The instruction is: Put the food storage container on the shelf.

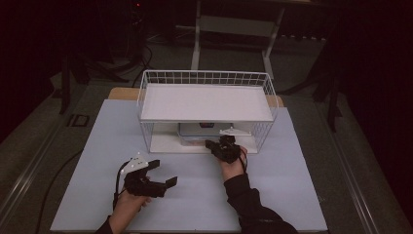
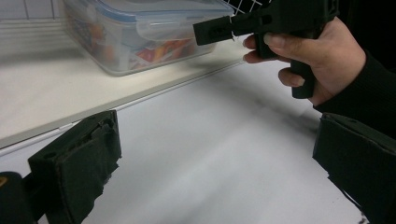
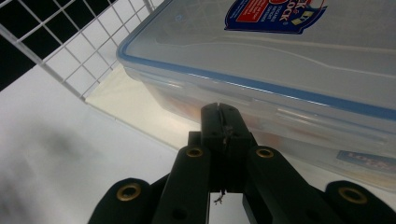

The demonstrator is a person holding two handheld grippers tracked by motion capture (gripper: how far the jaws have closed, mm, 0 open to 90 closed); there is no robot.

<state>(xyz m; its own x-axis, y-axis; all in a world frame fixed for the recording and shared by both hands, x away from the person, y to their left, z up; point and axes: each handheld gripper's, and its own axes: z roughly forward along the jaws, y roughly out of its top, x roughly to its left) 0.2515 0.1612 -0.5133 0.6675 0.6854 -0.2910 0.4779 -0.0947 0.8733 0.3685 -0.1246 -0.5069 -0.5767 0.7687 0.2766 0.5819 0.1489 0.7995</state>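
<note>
- One clear plastic container (image 1: 202,131) with a blue-rimmed lid, on the lower shelf of the wire rack.
- One white wire rack (image 1: 207,78).
- Two black grippers, left gripper (image 1: 164,174) and right gripper (image 1: 210,144), in front of the rack.

box (image 3: 280,70): clear, blue-rim lid | rack (image 1: 204,78): white wire | grippers: blk

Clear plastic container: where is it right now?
The clear plastic container sits on the lower shelf of the white wire rack, centre-right in the high view, with the shut right gripper at its front.
</note>
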